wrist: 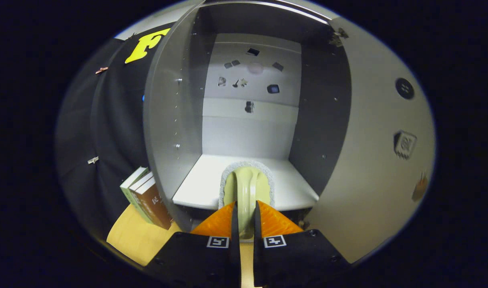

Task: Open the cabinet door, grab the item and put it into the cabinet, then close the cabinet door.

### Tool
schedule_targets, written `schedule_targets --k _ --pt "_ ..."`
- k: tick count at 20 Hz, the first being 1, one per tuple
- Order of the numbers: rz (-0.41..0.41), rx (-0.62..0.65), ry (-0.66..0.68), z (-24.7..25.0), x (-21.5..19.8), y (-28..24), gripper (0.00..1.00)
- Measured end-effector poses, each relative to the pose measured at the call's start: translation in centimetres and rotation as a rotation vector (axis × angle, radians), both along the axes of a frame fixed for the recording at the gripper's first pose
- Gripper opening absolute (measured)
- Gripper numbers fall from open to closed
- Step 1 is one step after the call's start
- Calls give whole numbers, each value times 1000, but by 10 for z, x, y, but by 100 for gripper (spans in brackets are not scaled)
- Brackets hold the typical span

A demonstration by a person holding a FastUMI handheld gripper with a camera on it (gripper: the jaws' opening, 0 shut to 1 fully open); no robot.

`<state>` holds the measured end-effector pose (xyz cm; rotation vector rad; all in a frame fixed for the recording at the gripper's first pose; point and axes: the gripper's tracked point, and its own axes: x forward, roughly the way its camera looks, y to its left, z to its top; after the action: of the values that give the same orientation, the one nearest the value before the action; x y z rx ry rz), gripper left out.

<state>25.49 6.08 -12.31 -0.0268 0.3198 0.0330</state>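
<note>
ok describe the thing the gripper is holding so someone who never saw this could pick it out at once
Find the open grey cabinet; its white shelf sits low inside. At the shelf's front edge the gripper is shut on a pale cream brush, both fingers pressing its arched handle. Its fuzzy grey rim sets it apart from the books standing left of the cabinet.

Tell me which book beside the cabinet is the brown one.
The book nearest the cabinet, rightmost in the stack; the others are green and white. The gripper holds the brush.

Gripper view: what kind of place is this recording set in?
Probably a staged booth, not a real home: an open grey cabinet on a wooden table, books beside it, and the gripper holding a brush.
</note>
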Motion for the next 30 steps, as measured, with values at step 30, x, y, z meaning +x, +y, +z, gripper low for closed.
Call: schedule_targets --k 30 --pt "28 57 -103 48 97 -2 41"
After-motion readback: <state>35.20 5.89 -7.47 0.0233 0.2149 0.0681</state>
